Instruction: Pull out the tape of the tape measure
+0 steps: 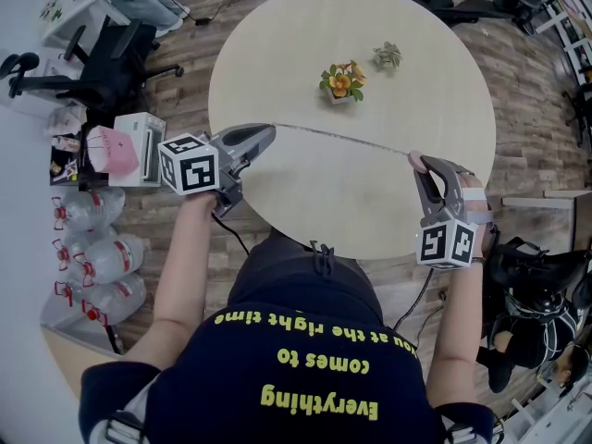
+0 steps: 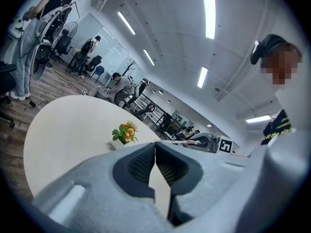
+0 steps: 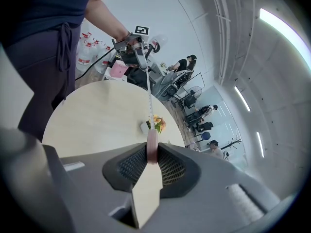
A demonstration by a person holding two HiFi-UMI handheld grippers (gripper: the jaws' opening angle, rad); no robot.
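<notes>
Left gripper (image 1: 262,135): at the worktop's left edge, lying close to level. Its fingers (image 2: 140,166) are pressed together at the tips and pinch the free end of the tape.
Right gripper (image 1: 421,164): over the worktop's right edge, tilted downward. Its fingers (image 3: 170,167) are clamped on the tape measure, one pad against each flat side.
Tape measure (image 3: 152,148): a small pink case gripped between the right gripper's fingers, at the right rim of the worktop.
Tape (image 1: 342,138): drawn out in a thin straight line from the case to the left gripper's tips, across the near part of the worktop. Its markings are too small to read, and I cannot tell whether it touches the surface.
Worktop (image 1: 370,26): round and pale beige, standing on a wood-plank floor.
Flower pot (image 1: 341,82): orange and yellow blooms, near the middle of the worktop, on the far side of the tape.
Small green plant (image 1: 387,55): just beyond the flower pot and to its right, apart from it.
Marker cube (image 1: 190,163): one on each gripper, its faces showing black-and-white square patterns.
Shirt print (image 1: 314,368): yellow letters on dark fabric, upside down in the head view: "Everything comes to", a partly hidden word, then "at the right time".
Water bottles (image 1: 92,248): clear plastic with red parts at the necks, lying on the floor to the person's left.
Office chair (image 1: 102,72): black, beyond the bottles.
</notes>
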